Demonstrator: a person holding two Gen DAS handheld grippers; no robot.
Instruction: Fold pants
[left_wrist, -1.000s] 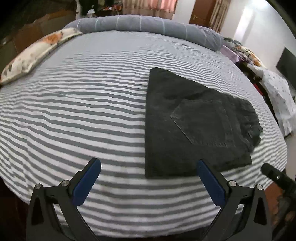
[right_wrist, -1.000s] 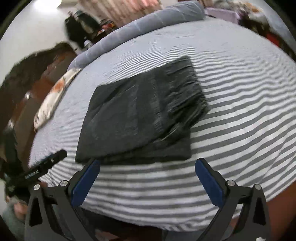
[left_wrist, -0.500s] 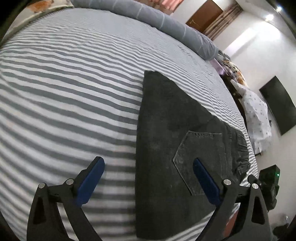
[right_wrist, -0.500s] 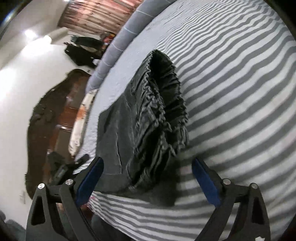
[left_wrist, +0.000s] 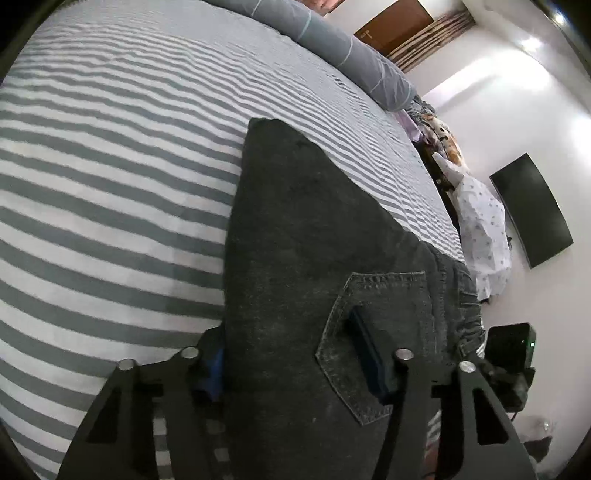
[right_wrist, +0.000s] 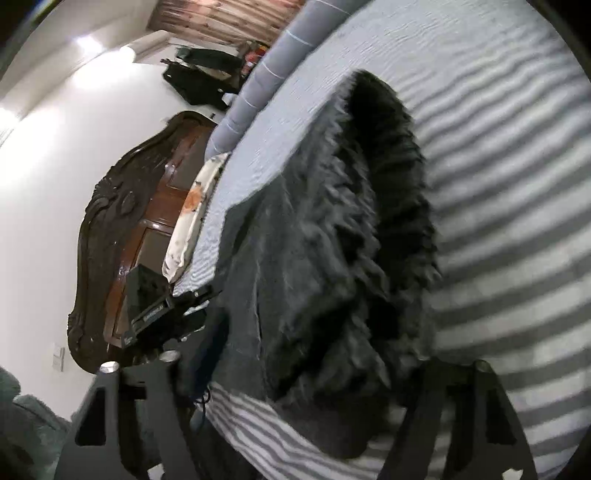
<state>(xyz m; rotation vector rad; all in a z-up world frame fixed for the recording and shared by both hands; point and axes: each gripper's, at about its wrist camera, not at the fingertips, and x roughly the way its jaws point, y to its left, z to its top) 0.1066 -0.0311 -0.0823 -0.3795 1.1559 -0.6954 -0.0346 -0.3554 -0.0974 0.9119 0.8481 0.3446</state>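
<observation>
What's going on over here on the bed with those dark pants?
A person is folding dark jeans on a striped bed, with a handheld gripper in each hand. The left gripper straddles the near edge by the back pocket; the right gripper is at the gathered waistband end. Both sets of jaws have just been closing around the already folded fabric, apparently to grip it for another fold.

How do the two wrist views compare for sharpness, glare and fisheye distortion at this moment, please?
Left wrist view: sharp; pants pocket stitching reads clearly, stripes on the bed bow strongly, glare on the far wall. Right wrist view: softer, the gathered waistband smeared, bright wall glare at upper left, similar bowing.
</observation>
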